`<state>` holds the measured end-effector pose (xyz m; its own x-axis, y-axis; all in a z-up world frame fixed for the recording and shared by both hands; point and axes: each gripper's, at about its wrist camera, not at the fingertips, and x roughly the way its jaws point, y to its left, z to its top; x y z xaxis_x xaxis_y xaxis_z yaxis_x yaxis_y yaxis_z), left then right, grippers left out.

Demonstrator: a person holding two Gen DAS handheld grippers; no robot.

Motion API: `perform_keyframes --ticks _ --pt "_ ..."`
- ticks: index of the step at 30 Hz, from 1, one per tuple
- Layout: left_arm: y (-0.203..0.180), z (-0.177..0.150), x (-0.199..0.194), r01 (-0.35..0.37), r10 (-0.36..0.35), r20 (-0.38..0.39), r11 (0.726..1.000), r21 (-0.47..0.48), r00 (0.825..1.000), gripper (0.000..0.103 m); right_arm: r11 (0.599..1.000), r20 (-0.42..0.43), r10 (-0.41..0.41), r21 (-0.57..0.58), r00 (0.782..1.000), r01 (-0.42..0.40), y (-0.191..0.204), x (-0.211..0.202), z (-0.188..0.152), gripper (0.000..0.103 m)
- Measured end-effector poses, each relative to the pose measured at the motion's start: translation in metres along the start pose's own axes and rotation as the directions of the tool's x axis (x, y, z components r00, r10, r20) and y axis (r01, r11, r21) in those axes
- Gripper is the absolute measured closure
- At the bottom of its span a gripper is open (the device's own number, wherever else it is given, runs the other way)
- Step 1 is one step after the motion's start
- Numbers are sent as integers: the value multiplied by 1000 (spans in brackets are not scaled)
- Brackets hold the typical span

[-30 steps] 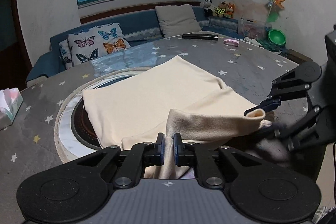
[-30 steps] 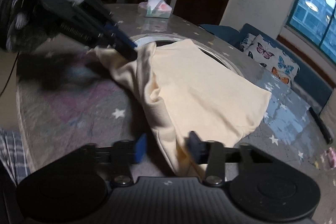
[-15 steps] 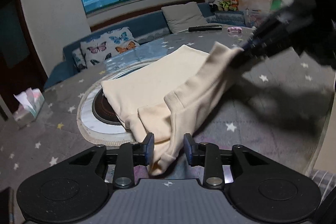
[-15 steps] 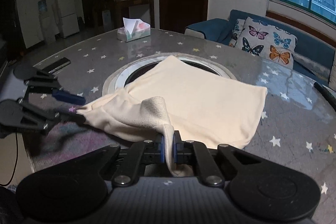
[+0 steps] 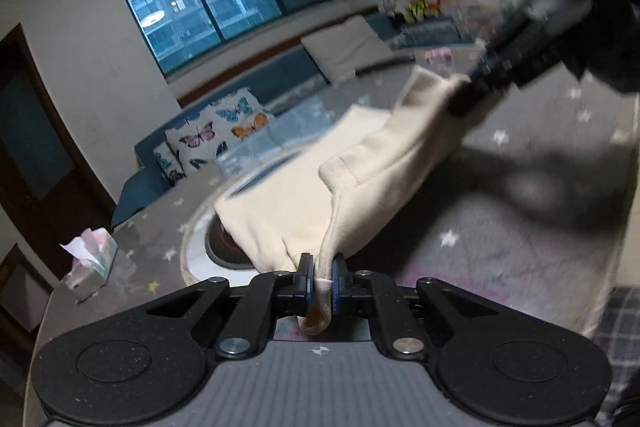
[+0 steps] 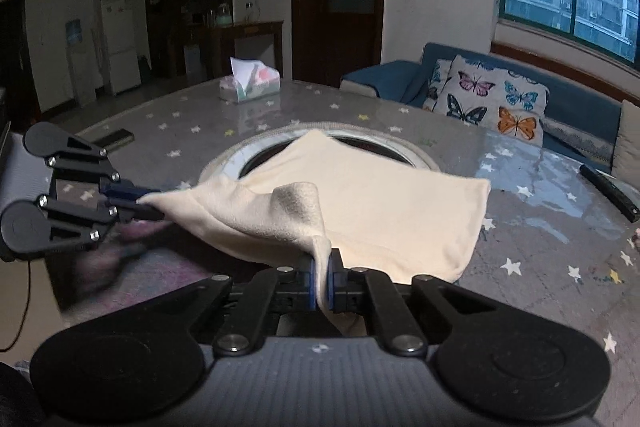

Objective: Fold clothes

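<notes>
A cream garment [image 6: 360, 203] lies on the grey star-patterned table, partly over a round inset. It also shows in the left wrist view [image 5: 320, 195]. My left gripper [image 5: 320, 287] is shut on one near corner of the garment and lifts it; it shows at the left of the right wrist view [image 6: 132, 201]. My right gripper [image 6: 320, 285] is shut on the other near corner and holds it up; it shows blurred at the upper right of the left wrist view [image 5: 468, 95]. The near edge hangs stretched between the two grippers.
A tissue box [image 6: 250, 85] stands at the table's far side, also seen in the left wrist view [image 5: 90, 267]. A black remote [image 6: 608, 187] lies at the right. A second dark remote [image 6: 108, 137] lies at the left. A sofa with a butterfly cushion [image 6: 492, 103] stands behind the table.
My left gripper has shut on the garment corner after opening half a second ago. Both grippers have risen and pulled apart, lifting the near edge off the table.
</notes>
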<state>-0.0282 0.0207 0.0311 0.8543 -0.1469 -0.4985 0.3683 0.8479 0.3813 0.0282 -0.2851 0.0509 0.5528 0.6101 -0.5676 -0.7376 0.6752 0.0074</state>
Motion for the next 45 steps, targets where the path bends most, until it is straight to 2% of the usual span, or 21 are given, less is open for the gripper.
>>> perform_keyframes --ticks 9,13,17,21,25,30,31,34,36,39,42,45 --pt "-2 14 -94 68 -64 55 995 -71 996 93 999 40 35 6 999 -35 38 -93 -13 99" --pt "6 24 -99 73 -66 68 992 -106 995 93 1000 54 18 5 998 -18 41 -102 -6 99" --pt "23 35 -69 82 -76 48 986 -142 996 93 1000 48 -3 12 999 2 29 -84 8 99" --pt "39 42 -23 90 -93 -11 983 -163 996 93 999 -2 -13 44 1000 13 3 -39 23 99" --pt "48 34 31 84 -103 -88 978 -193 991 93 995 -63 -29 92 998 35 -22 13 30 99" --pt "58 22 95 70 -112 -179 972 -226 977 90 981 -155 -28 184 987 57 -47 73 14 96" --pt "57 18 100 62 -107 -188 971 -229 976 89 977 -167 -42 201 985 75 -50 81 9 89" --pt "60 13 102 38 -86 -188 969 -243 978 79 964 -164 -74 242 984 113 -60 84 1 81" --pt "65 13 100 20 -69 -186 967 -255 980 75 960 -137 -102 244 985 133 -61 74 3 80" --pt "74 18 95 -17 -35 -183 961 -275 982 76 958 -96 -133 242 987 153 -60 60 11 79" --pt "76 27 86 2 -51 -153 953 -302 987 76 971 -81 -81 220 993 97 -52 58 21 82" --pt "67 41 83 67 -109 -124 949 -307 986 78 980 -108 -35 190 994 55 -40 72 26 87"
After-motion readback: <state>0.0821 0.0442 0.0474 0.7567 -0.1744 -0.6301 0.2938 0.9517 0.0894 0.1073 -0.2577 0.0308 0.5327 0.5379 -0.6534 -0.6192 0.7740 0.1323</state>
